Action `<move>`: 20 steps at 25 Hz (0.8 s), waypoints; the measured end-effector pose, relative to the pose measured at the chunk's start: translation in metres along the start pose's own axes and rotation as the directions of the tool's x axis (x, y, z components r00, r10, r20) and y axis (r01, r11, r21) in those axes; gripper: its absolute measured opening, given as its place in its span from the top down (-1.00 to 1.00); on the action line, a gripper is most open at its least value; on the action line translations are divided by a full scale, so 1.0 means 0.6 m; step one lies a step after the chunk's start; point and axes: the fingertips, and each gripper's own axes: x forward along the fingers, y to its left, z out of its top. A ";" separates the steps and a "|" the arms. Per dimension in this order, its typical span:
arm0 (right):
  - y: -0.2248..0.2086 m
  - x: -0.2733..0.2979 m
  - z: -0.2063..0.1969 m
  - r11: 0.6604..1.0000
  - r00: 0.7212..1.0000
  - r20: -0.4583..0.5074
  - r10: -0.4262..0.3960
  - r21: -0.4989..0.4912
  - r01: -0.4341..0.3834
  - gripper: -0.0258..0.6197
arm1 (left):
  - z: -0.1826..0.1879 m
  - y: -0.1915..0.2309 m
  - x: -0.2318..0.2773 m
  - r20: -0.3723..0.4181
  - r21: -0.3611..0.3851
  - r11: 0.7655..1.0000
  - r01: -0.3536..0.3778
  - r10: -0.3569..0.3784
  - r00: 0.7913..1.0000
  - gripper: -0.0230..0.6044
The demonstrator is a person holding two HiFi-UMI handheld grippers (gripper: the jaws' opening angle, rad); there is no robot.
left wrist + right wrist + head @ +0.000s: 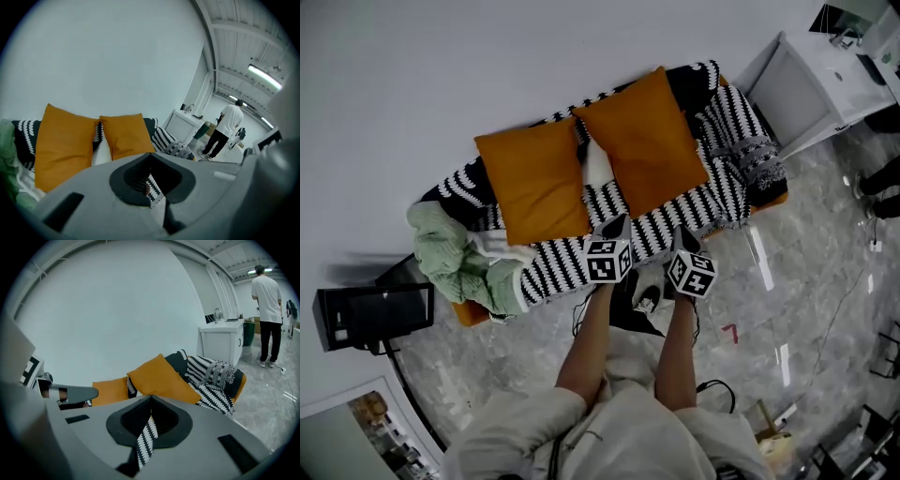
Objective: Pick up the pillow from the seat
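Two orange pillows lean against the wall on a sofa seat covered by a black-and-white striped blanket (722, 150). The left pillow (534, 178) (63, 143) (110, 389) and the right pillow (645, 139) (125, 135) (161, 378) stand side by side with a white cushion (598, 167) between them. My left gripper (615, 225) (151, 157) hovers at the seat's front edge, below the gap between the pillows, jaws shut and empty. My right gripper (682, 234) (151, 398) hangs beside it, below the right pillow, also shut with nothing held.
A crumpled green cloth (455, 258) lies on the sofa's left end. A white cabinet (811, 89) stands to the right of the sofa, and a black box (375, 317) sits on the floor at left. A person (268, 310) stands farther off by the cabinet.
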 end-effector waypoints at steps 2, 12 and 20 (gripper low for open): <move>-0.004 0.030 0.025 1.000 1.000 -0.004 -0.014 -0.019 0.014 0.90 | 0.028 0.016 0.030 0.011 -0.028 1.000 0.010 -0.010 1.000 0.90; 0.000 0.185 0.167 0.995 0.999 -0.029 -0.031 -0.098 0.028 0.89 | 0.166 0.054 0.175 -0.005 0.035 0.997 0.073 -0.073 0.997 0.90; -0.030 0.242 0.197 0.986 0.995 -0.054 -0.086 -0.146 0.077 0.89 | 0.195 0.062 0.260 -0.044 0.031 0.991 0.127 -0.126 0.991 0.90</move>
